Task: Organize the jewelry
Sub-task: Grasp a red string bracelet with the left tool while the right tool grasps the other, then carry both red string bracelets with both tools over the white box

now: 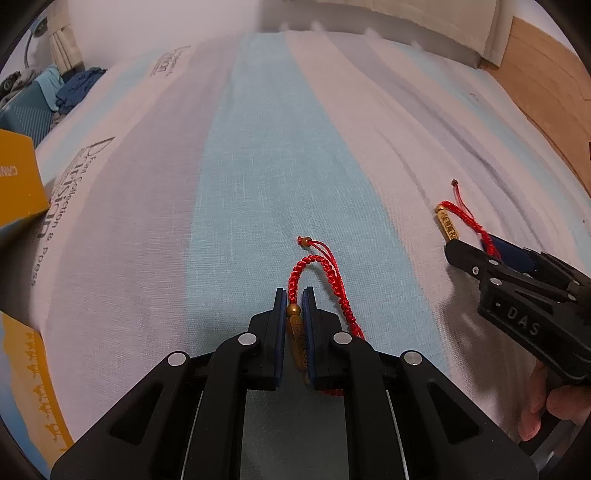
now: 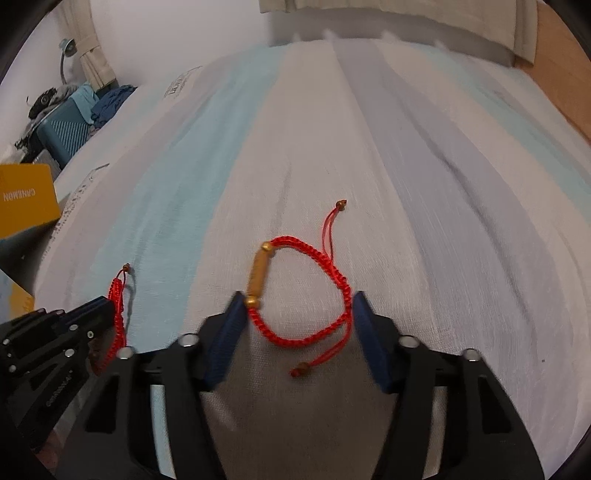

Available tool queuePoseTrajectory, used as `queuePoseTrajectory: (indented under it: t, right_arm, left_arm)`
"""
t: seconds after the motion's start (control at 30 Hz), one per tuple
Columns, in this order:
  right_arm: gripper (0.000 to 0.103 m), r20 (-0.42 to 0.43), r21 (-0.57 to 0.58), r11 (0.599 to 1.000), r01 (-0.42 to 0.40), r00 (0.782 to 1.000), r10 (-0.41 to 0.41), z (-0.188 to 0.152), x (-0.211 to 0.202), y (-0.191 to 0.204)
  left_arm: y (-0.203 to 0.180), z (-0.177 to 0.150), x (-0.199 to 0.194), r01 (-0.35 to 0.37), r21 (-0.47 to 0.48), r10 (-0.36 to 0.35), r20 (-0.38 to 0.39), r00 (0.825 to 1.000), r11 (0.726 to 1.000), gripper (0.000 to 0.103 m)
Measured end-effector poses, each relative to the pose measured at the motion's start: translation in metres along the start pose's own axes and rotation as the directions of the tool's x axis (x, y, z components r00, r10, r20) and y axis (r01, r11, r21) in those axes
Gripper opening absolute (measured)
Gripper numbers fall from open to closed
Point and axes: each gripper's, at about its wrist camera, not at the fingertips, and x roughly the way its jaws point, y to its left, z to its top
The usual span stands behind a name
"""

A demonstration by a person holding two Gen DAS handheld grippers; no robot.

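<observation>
Two red braided bracelets lie on a striped bedsheet. My left gripper is shut on the first bracelet, its blue pads clamping the gold tube bead; the braid loops forward onto the sheet. In the right wrist view that gripper shows at the lower left with the red braid beside it. The second bracelet lies flat as a loop with its gold tube on the left. My right gripper straddles it, open, with a pad close on either side. The left wrist view shows this gripper by the gold tube.
A yellow box sits at the sheet's left edge. Beyond it are a teal suitcase with clothes. A pillow lies at the far end, and wood borders the right. A hand grips the right tool.
</observation>
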Motion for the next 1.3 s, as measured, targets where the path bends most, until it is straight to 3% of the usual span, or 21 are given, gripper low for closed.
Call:
queuePoseTrajectory:
  t: [0.17,0.33,1.3]
  right_arm:
    - [0.021,0.006,-0.044,0.999,0.012,1.000,-0.011,-0.003,-0.002,0.005]
    - [0.012,0.000,-0.062,0.998,0.015,1.000,-0.015,-0.006,-0.007,0.005]
    - [0.011,0.025,-0.088,0.996,-0.029,0.999,0.032,-0.007,-0.040,0.003]
  left_arm:
    - [0.001,0.001,0.000,-0.001,-0.003,0.001,-0.001,1.000,1.000,0.008]
    - [0.002,0.002,-0.001,-0.004,-0.008,0.004,0.004,1.000,1.000,0.008]
    - [0.002,0.004,-0.021,-0.006,-0.009,0.007,0.044,0.999,1.000,0.008]
